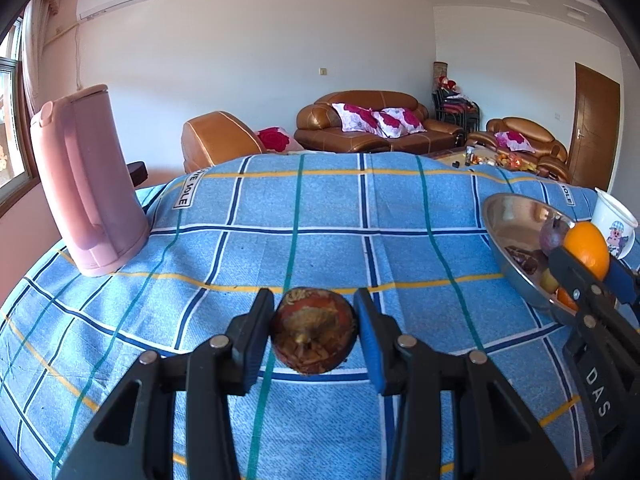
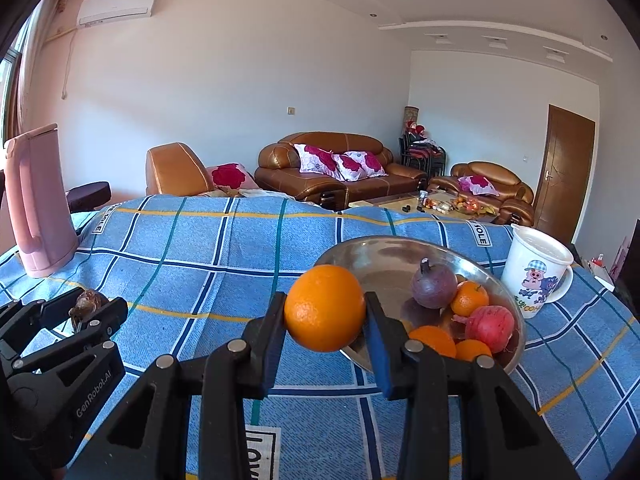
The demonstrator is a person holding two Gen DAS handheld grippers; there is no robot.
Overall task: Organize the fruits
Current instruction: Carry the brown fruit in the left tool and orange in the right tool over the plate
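Note:
My left gripper (image 1: 315, 330) is shut on a dark brown-red mangosteen (image 1: 314, 330) just above the blue checked cloth; it also shows in the right wrist view (image 2: 86, 304). My right gripper (image 2: 325, 314) is shut on a large orange (image 2: 325, 307) and holds it at the near left rim of the steel bowl (image 2: 360, 248). In the left wrist view the orange (image 1: 588, 246) hangs over the bowl (image 1: 508, 212). The bowl holds a purple mangosteen (image 2: 434, 284), a red apple (image 2: 490, 326) and three small oranges (image 2: 470, 298).
A pink kettle (image 1: 86, 184) stands at the table's far left. A white cartoon mug (image 2: 536, 270) stands right of the bowl. The blue checked cloth (image 1: 320, 220) covers the table. Sofas and a coffee table lie beyond the far edge.

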